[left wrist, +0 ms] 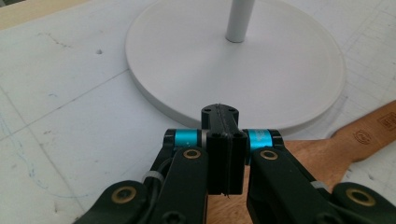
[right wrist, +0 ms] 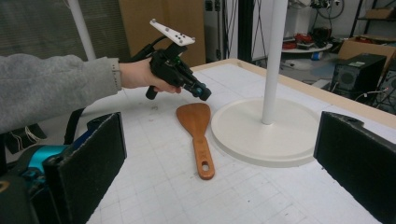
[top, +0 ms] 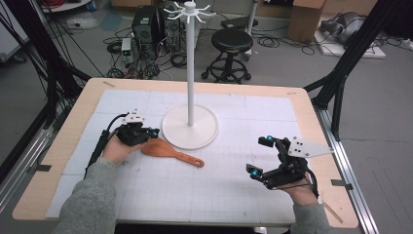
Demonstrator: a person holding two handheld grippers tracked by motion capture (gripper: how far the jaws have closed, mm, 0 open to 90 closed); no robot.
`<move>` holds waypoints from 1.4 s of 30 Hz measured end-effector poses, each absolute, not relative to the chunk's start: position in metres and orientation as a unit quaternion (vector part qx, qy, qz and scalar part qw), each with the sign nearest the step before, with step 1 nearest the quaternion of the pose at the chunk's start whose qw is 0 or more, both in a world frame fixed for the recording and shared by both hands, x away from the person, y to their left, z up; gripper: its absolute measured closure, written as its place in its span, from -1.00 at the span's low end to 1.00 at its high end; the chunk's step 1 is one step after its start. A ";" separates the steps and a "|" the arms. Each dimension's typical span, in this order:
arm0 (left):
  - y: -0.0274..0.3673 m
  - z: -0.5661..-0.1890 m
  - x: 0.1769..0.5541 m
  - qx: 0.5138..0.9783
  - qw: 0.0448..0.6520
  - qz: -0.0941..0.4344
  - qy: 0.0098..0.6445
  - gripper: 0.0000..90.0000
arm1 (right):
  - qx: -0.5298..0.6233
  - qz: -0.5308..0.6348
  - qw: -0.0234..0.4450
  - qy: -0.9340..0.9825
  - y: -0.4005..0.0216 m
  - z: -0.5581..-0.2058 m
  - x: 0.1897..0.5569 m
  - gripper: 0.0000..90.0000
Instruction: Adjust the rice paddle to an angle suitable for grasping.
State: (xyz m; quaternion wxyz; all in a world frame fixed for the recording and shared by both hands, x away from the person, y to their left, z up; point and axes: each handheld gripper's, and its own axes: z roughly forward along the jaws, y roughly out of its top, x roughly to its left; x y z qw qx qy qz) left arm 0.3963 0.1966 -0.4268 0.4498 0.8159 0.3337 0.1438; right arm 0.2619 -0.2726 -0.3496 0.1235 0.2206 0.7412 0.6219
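Spatula (left wrist: 364, 135) handle: round stamped marks, unreadable.

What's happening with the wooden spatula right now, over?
Left gripper shut, empty, above spatula blade. Right gripper open, apart. Spatula flat beside stand base, nothing in the way.

Nothing you can actually read here.
Your wooden spatula (left wrist: 355, 140) carries two small stamped marks on its handle in the left gripper view, a round one and a boxed one, both too blurred to make out.
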 end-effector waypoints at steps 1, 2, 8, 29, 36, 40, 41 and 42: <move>0.198 -0.428 0.398 0.815 0.446 0.147 0.338 0.99 | 0.221 0.622 0.124 0.741 -0.273 -0.350 0.262 -0.98; 0.200 -0.430 0.400 0.816 0.439 0.148 0.346 0.99 | 0.220 0.622 0.123 0.741 -0.272 -0.350 0.262 -0.98; 0.201 -0.433 0.405 0.810 0.440 0.152 0.357 0.99 | 0.221 0.622 0.122 0.741 -0.273 -0.349 0.261 -0.98; 0.198 -0.449 0.415 0.812 0.417 0.146 0.381 0.99 | 0.230 0.614 0.132 0.744 -0.279 -0.353 0.255 -0.98; 0.200 -0.448 0.414 0.815 0.416 0.134 0.380 0.99 | 0.233 0.610 0.131 0.746 -0.282 -0.355 0.252 -0.98; 0.201 -0.448 0.412 0.824 0.412 0.133 0.366 0.99 | 0.234 0.612 0.128 0.745 -0.283 -0.356 0.251 -0.98; 0.201 -0.447 0.411 0.827 0.409 0.132 0.362 0.99 | 0.234 0.612 0.128 0.745 -0.283 -0.356 0.251 -0.98; 0.201 -0.447 0.410 0.829 0.408 0.131 0.360 0.99 | 0.232 0.613 0.127 0.745 -0.283 -0.354 0.250 -0.98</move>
